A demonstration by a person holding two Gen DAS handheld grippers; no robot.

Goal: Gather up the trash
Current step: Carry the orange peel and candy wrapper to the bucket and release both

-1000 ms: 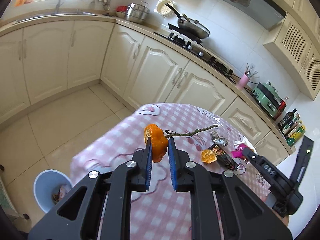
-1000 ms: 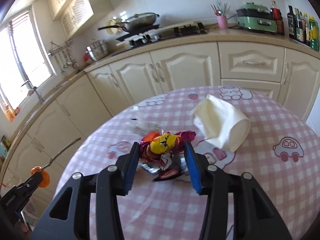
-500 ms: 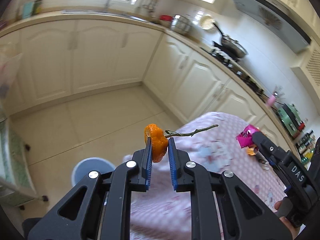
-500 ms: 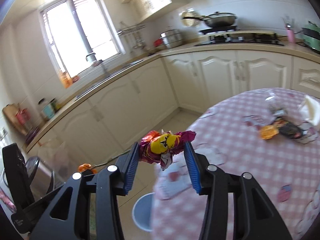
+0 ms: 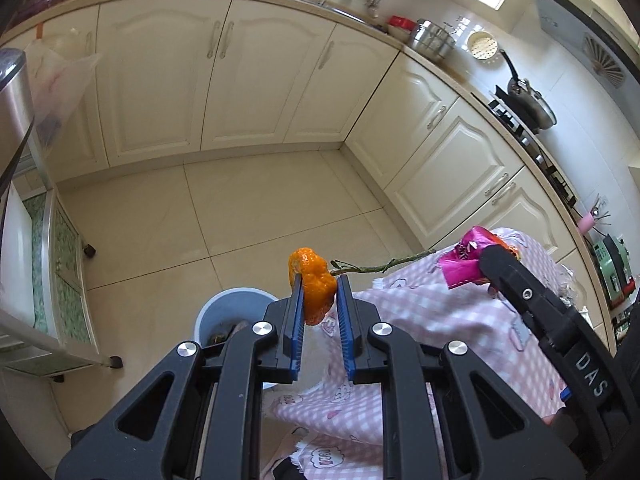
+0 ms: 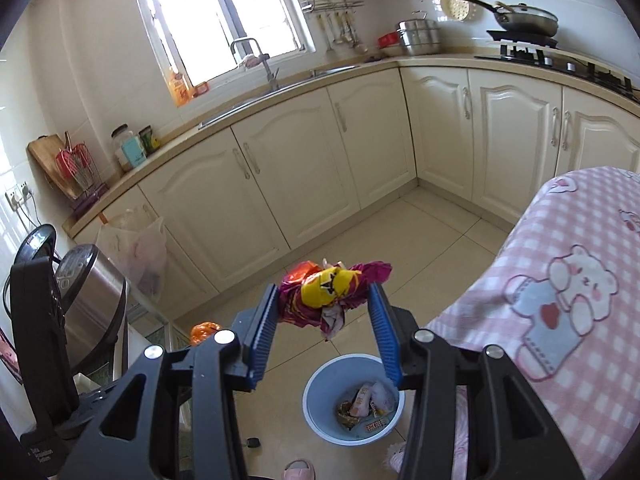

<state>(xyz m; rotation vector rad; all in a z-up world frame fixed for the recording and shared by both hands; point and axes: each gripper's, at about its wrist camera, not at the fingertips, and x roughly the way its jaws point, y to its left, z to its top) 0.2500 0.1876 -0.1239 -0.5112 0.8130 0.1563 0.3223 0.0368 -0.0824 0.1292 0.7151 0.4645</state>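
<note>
both hands are swinging away from the middle of the desk (image 6: 560, 264) and out past its edge, so the cameras that were looking at the pink checked cloth a moment ago are now looking at the floor and the blue bin (image 6: 354, 400) standing just off that edge. the left gripper (image 5: 319, 300) is pinching an orange peel (image 5: 313, 286), its fingers (image 5: 297, 312) drawn close on it, with a thin twig (image 5: 380, 266) sticking out sideways from the peel. the right gripper (image 6: 326, 316) is clamping a crumpled bundle of candy wrappers (image 6: 328, 294), purple and yellow, its fingers (image 6: 264, 320) set wider around the bulk of it. in the right view the wrappers are hanging almost over the bin, which is already holding some wrappers and scraps. in the left view the bin (image 5: 228, 312) is showing half hidden behind the fingers, below the peel. this is looking like the carry ending and the drop coming up: both loads seem close enough to let go once each one is over the rim. the twig may catch on the rim or fall wide.
</note>
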